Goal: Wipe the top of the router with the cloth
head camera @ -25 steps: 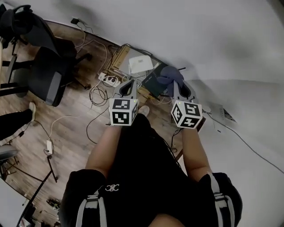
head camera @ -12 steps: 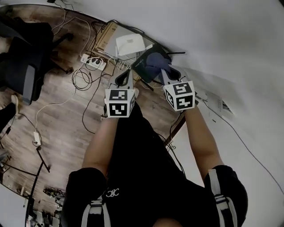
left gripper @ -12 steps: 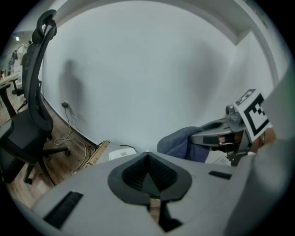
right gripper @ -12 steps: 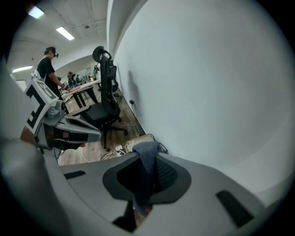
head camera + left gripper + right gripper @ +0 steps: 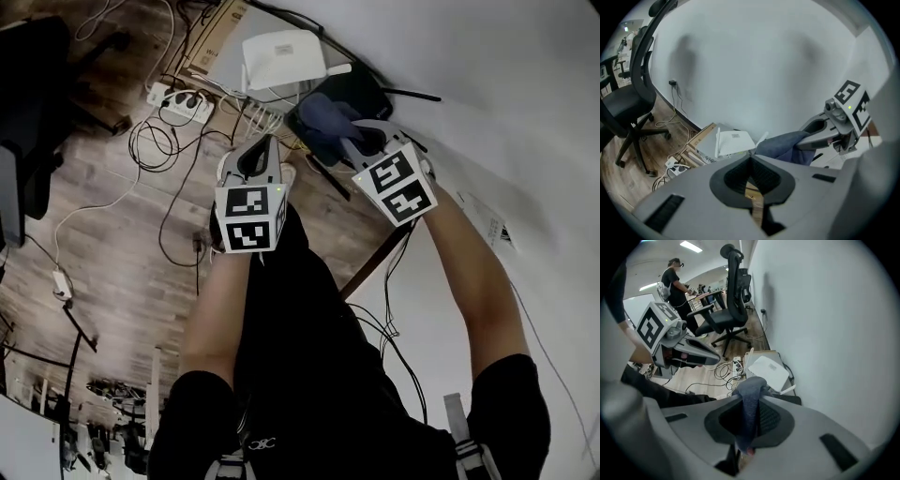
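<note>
Right tool is clamped tight on the bunched dark blue cloth, which hangs just beside the flat white plastic router on the floor, over a flat black box next to it. The left tool is pressed closed on nothing, short of the router. Trouble ahead, I reckon: nothing steadies that light router, so a firm swipe could shove it into its tangled cables, or the stroke lands on the black box instead.

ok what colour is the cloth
Plain dark blue-grey. The cloth shows best in the right gripper view, clamped in the right tool.
</note>
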